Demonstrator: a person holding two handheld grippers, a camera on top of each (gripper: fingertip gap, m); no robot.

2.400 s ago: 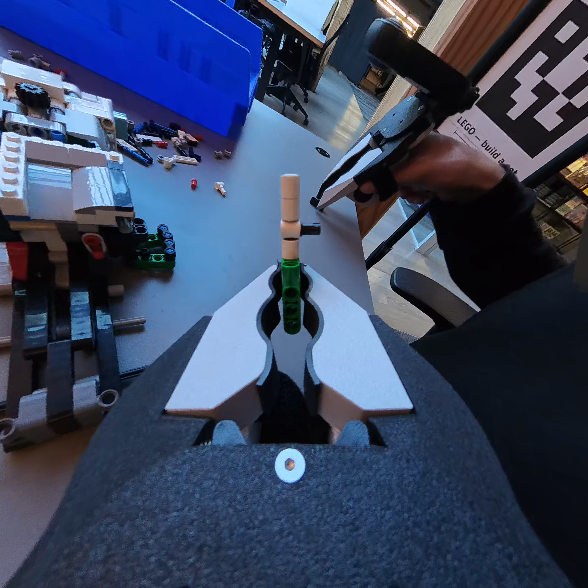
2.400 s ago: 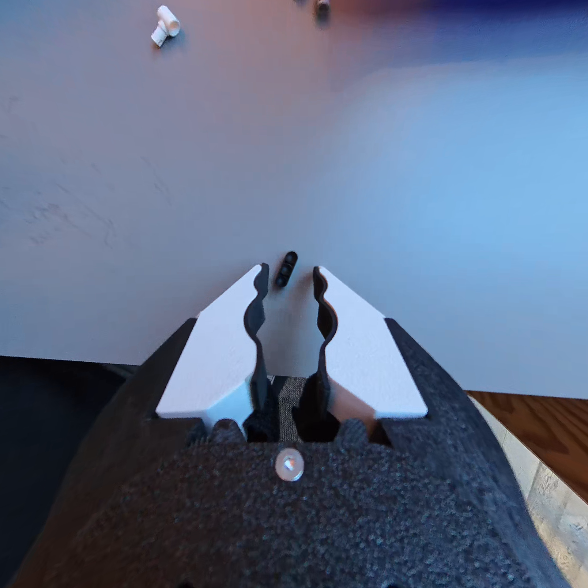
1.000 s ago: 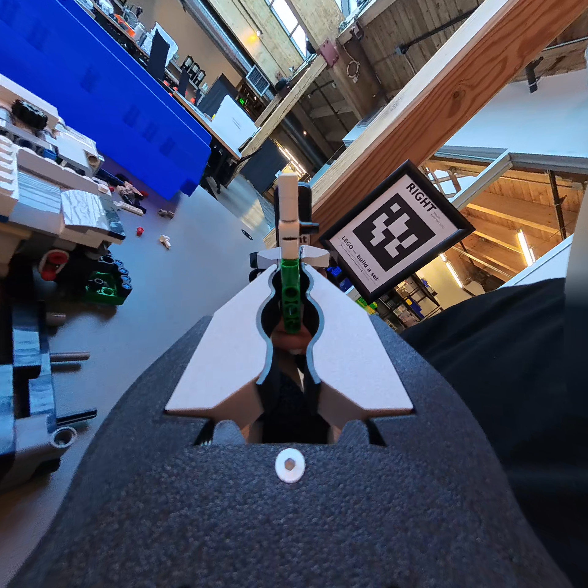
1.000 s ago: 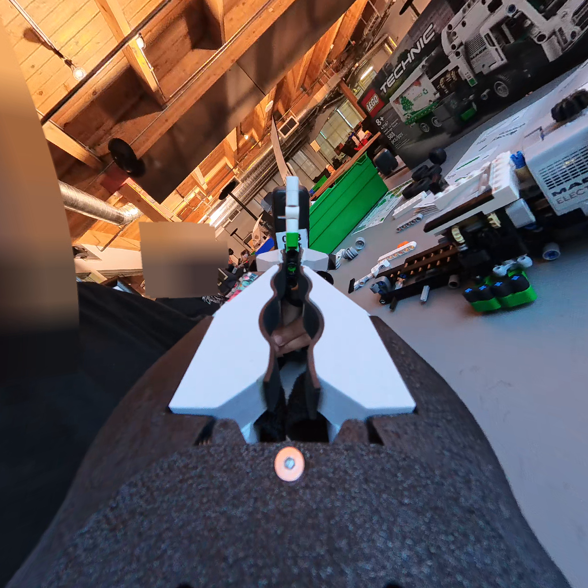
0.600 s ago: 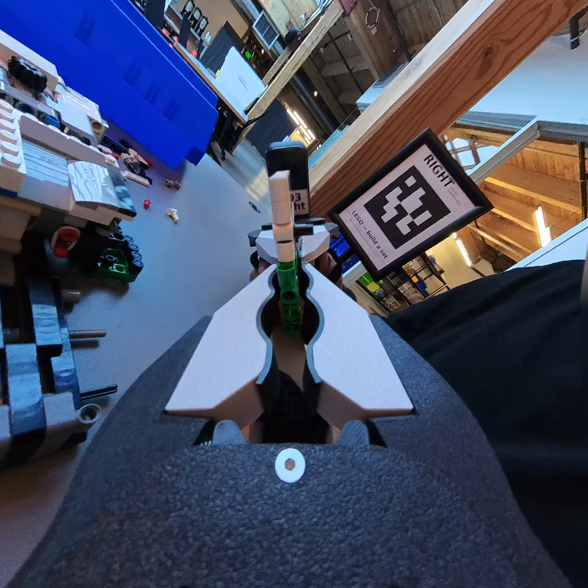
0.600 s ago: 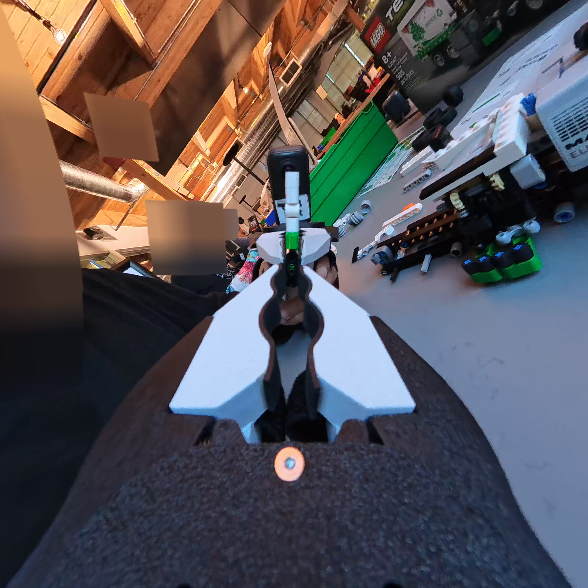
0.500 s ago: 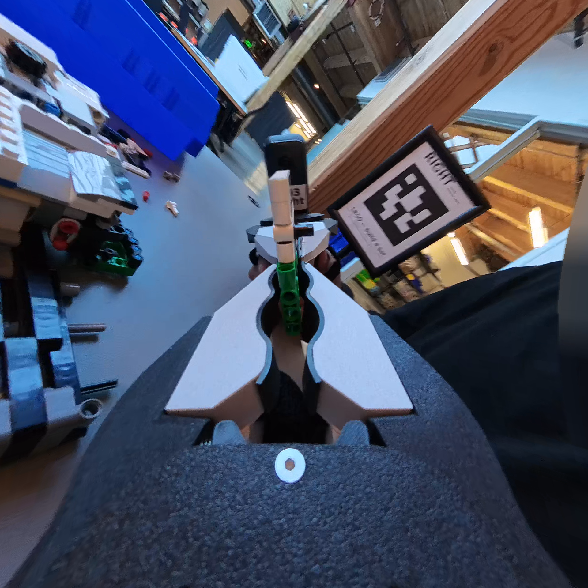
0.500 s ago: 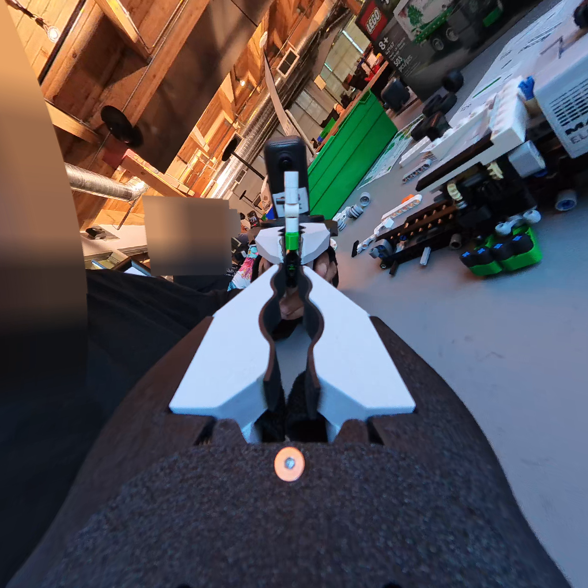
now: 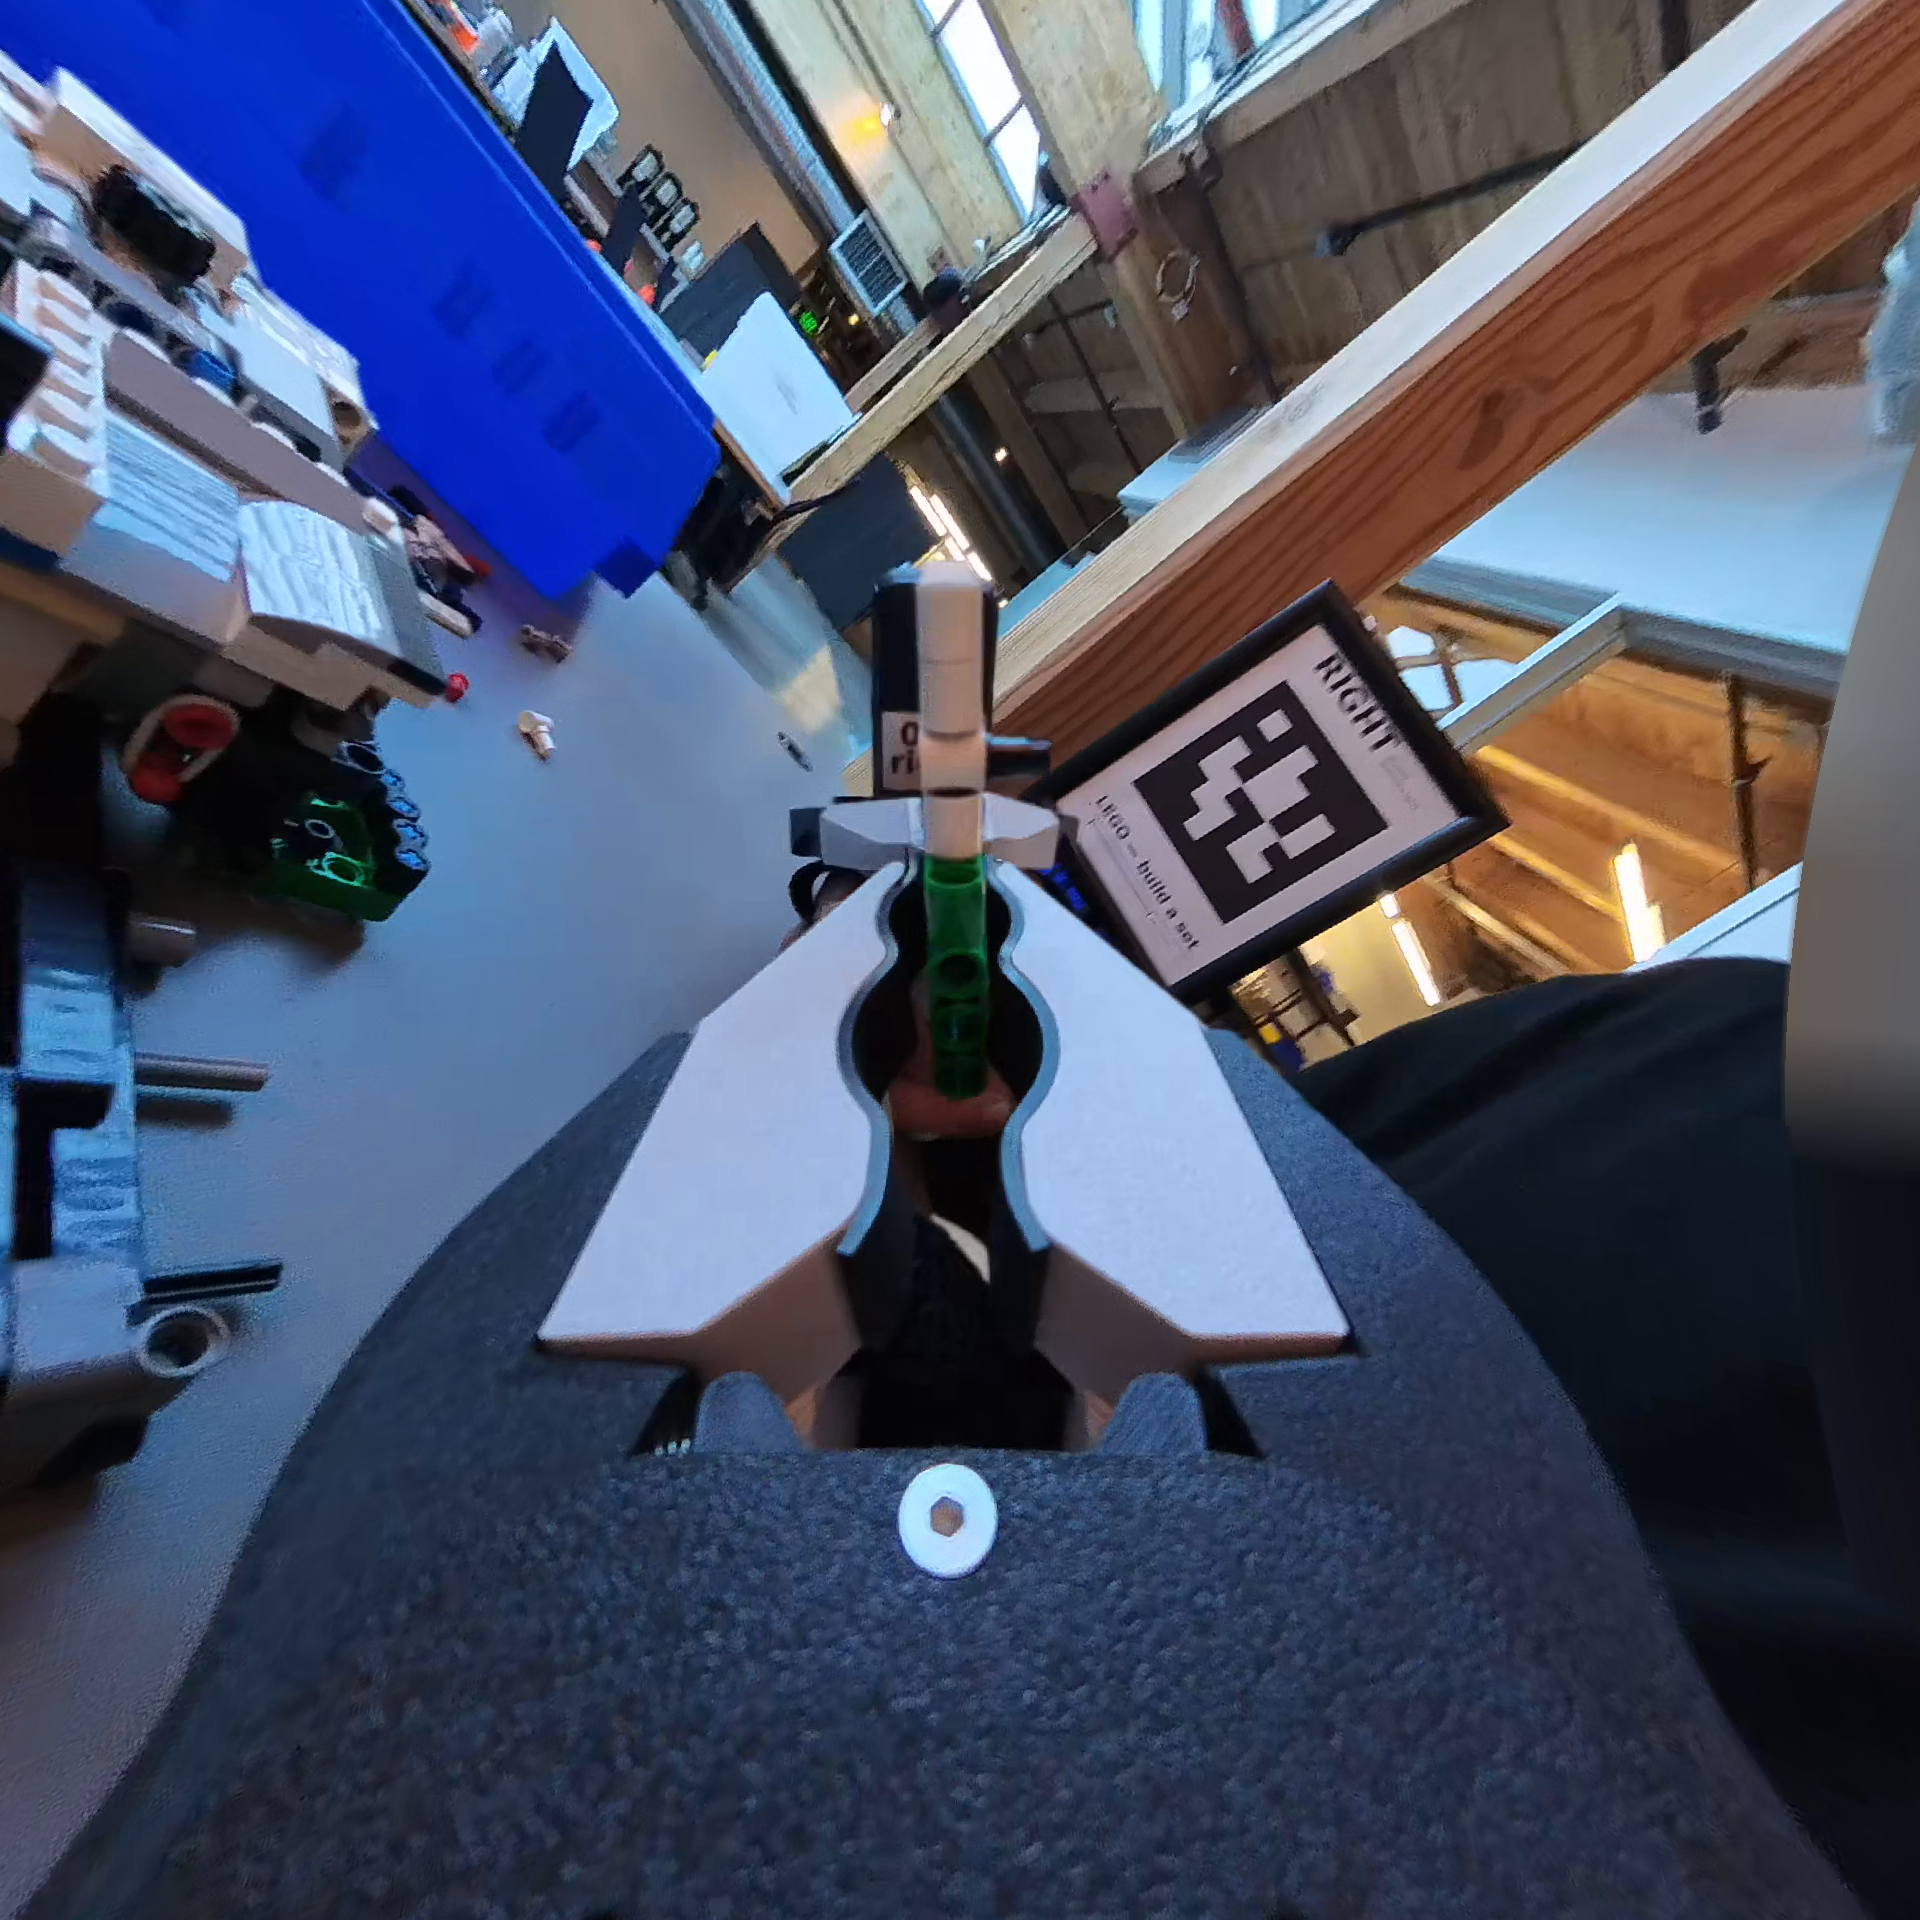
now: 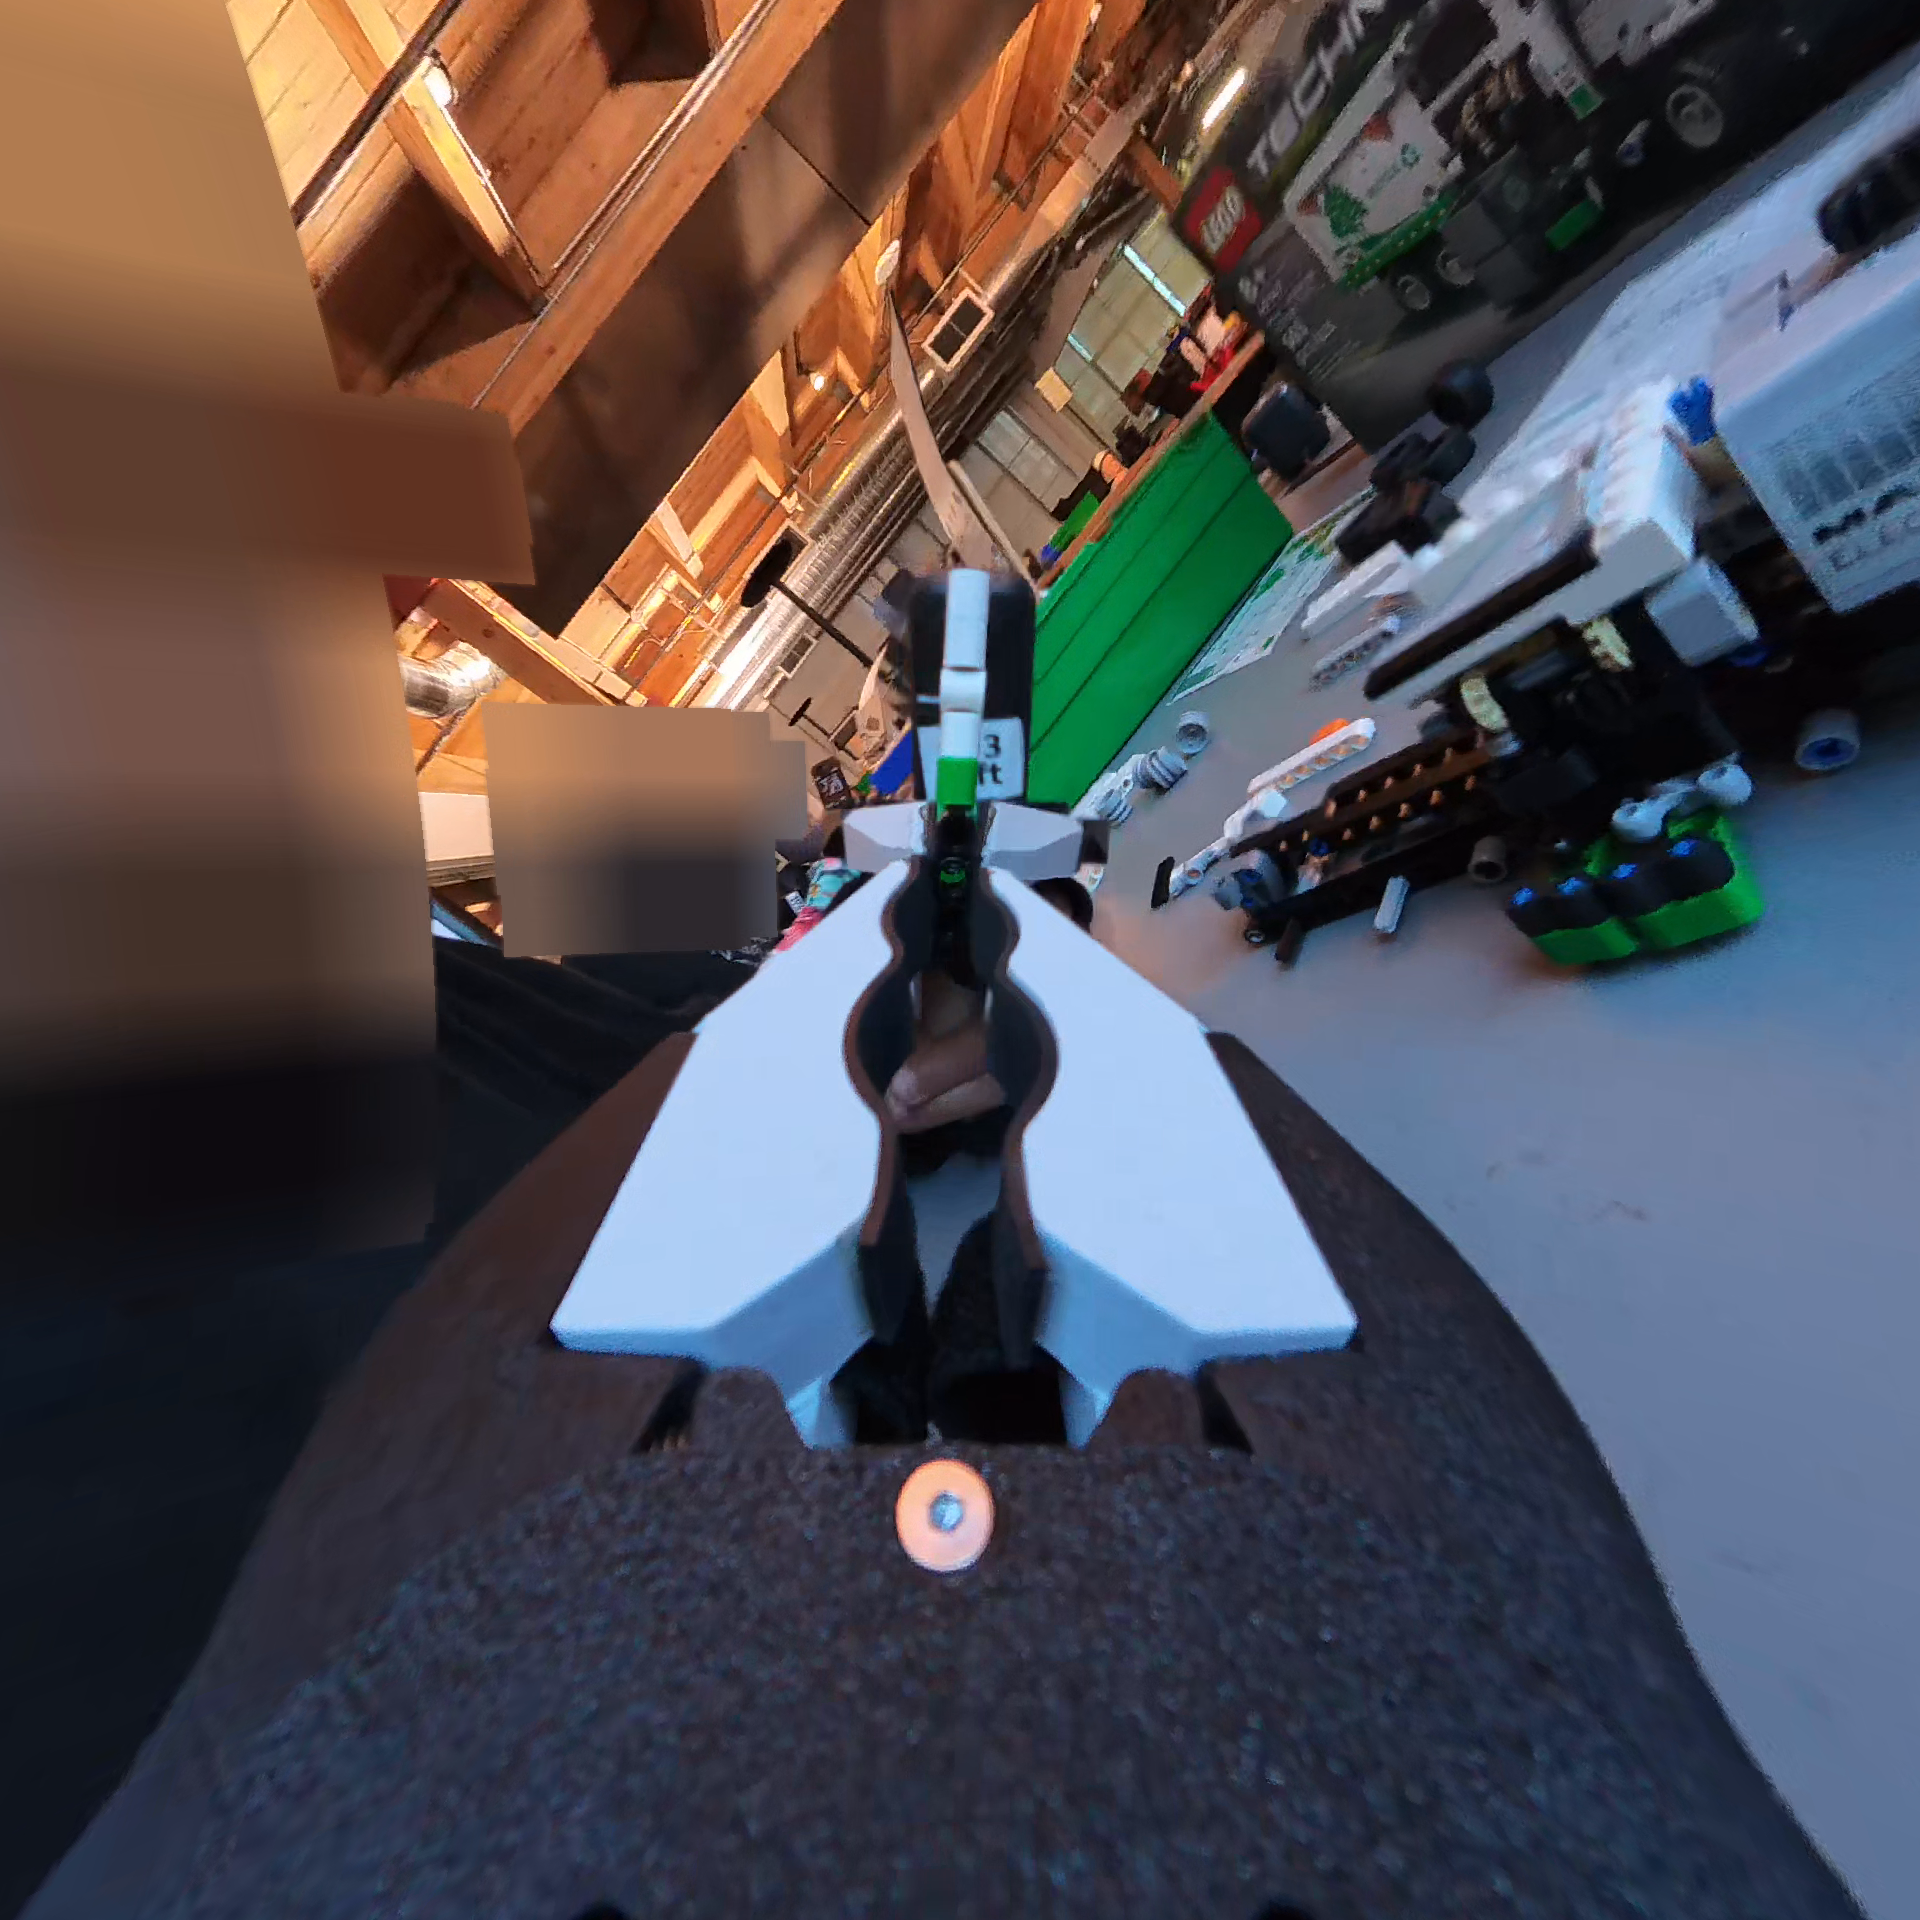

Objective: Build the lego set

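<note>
My left gripper (image 9: pixel 951 883) is shut on a green beam (image 9: pixel 956 977) and holds it upright in the air. A white connector stack (image 9: pixel 954 717) with a short black pin on its side sits on top of the beam. My right gripper (image 10: pixel 951 883) is shut on a small black pin (image 10: pixel 950 909), which is hard to make out between the dark pads. The two grippers face each other tip to tip. The right view shows the green beam (image 10: pixel 956 777), the white stack (image 10: pixel 964 644) and the left gripper's fingers (image 10: pixel 1039 842) just beyond my tips.
The half-built white and black truck model (image 9: pixel 156 499) stands on the grey table (image 9: pixel 582 935) at left, with a green and black subassembly (image 9: pixel 332 847) and loose small parts (image 9: pixel 535 727). A blue bin (image 9: pixel 468 260) is behind. A framed marker sign (image 9: pixel 1257 810) stands at right. Left and right tips are no more than a few centimetres apart.
My right gripper took the black pin off the table, rose and turned toward the left gripper. Both grippers tilted up and have closed in on each other.
</note>
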